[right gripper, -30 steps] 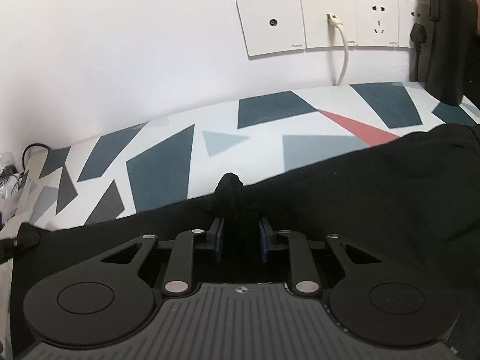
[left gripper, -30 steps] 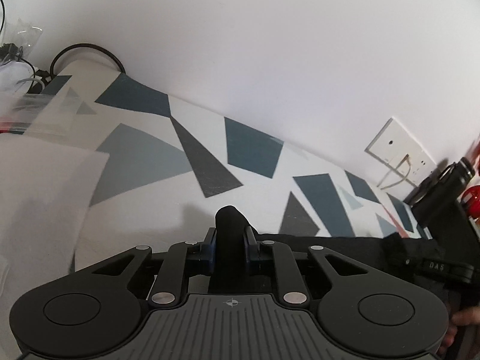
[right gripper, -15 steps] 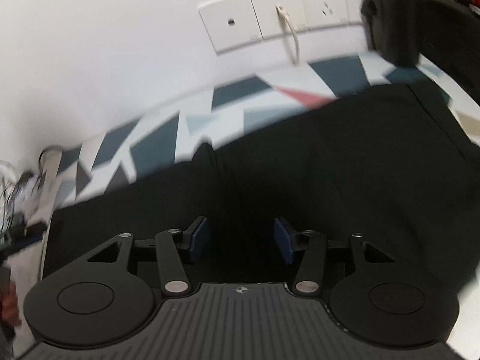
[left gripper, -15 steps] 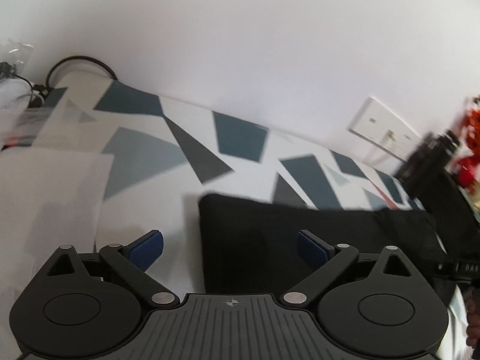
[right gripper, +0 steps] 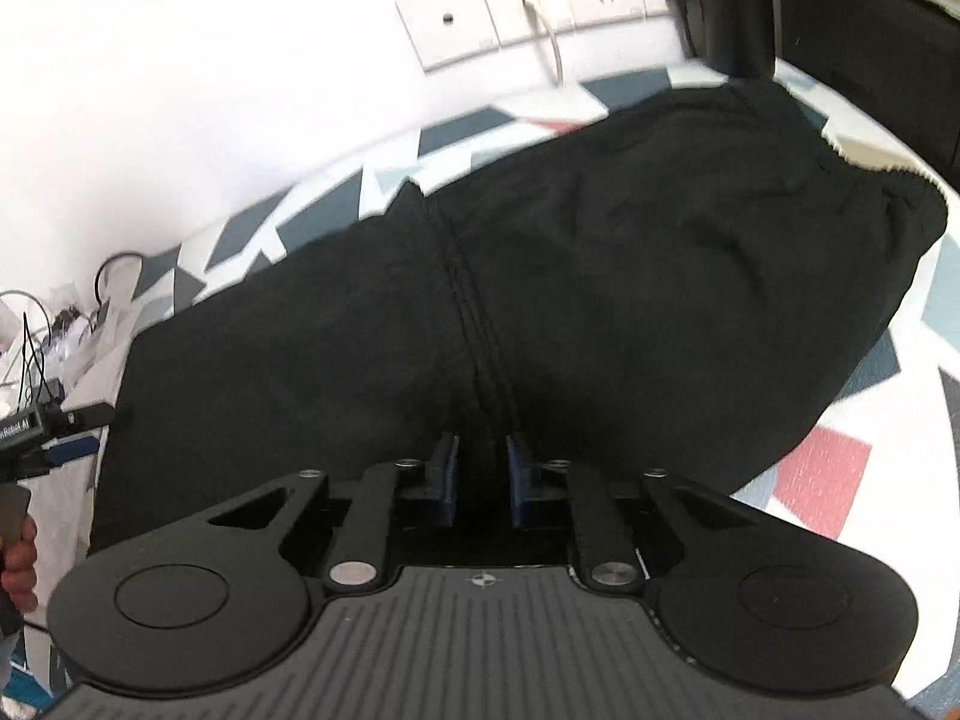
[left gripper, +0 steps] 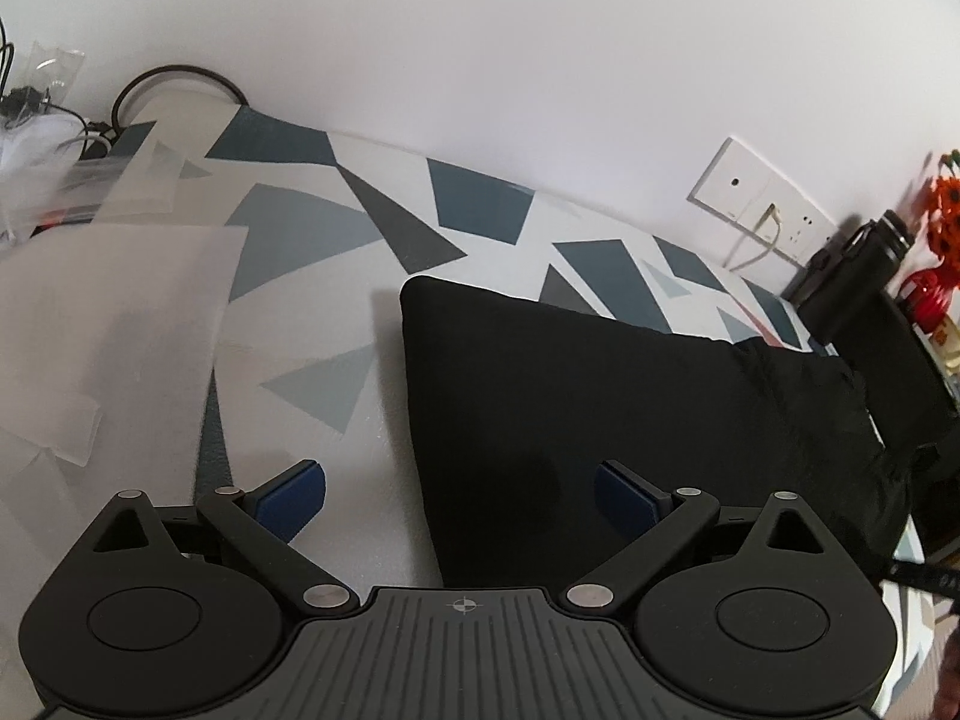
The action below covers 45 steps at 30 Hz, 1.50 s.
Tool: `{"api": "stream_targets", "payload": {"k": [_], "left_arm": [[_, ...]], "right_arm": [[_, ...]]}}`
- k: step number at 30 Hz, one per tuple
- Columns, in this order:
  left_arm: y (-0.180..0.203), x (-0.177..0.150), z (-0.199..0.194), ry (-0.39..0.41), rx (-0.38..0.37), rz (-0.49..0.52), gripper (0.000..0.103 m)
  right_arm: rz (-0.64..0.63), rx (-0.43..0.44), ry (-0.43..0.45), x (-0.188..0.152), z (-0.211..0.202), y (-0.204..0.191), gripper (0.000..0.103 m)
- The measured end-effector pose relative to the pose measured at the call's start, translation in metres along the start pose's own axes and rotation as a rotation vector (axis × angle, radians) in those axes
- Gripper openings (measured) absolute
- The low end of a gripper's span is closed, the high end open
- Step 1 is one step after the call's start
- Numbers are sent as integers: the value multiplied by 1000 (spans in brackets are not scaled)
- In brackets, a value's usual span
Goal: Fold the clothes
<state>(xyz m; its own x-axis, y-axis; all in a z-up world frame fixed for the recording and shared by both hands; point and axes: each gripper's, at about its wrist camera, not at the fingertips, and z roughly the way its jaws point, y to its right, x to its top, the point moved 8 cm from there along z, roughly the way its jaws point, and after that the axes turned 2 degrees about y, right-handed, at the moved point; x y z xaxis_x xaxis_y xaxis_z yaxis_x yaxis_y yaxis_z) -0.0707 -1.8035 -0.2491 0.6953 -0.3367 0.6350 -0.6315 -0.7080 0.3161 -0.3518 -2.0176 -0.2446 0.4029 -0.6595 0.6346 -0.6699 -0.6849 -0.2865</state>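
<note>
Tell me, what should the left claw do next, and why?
Probably ease forward and close on the near left edge of the black garment. The left gripper is open and empty above that edge, and the garment lies flat, seemingly ready for another fold.

Almost no writing can be read. In the right wrist view, at the far left edge, a small black device (right gripper: 24,429) held in a person's hand (right gripper: 18,570) carries a strip of white lettering, cut off and too blurred to make out. The wall sockets (right gripper: 528,6) show only tiny grey marks, too small to read.
</note>
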Motion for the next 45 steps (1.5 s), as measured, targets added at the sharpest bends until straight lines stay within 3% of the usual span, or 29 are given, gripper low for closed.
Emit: {"api": "stream_targets", "payload": {"k": [4,19,21,23,25,28,32,36,41,45], "left_arm": [[7,0,-5,7,-4,17,96],[20,-21,-1,-38,-2,60,97],[23,-26,2,-46,11,76,100],[26,-32,4,-51,18,80,101],[29,-34,3,-46,21,77,101],[36,-31,-4,-24,20,60,101],[54,-26,-11,-2,4,40,102],[71,-30,-8,-37,69,27,102],[94,-36,-10,-28,143,1,102],[105,-50,1,-14,239,-2,102]], "right_arm": [[-46,-9,43,8,-14,-12,15],[40,-62,-22,-24,-7,11,17],[54,-71,-31,-29,-6,15,27],[86,-86,-27,-27,-10,21,48],[134,-76,-2,-19,-19,30,56],[230,-92,57,-2,-34,59,66],[392,-126,142,22,-47,123,68],[507,-180,199,39,-45,187,68],[556,-200,228,59,-25,241,70],[489,-176,240,73,-3,245,75]]}}
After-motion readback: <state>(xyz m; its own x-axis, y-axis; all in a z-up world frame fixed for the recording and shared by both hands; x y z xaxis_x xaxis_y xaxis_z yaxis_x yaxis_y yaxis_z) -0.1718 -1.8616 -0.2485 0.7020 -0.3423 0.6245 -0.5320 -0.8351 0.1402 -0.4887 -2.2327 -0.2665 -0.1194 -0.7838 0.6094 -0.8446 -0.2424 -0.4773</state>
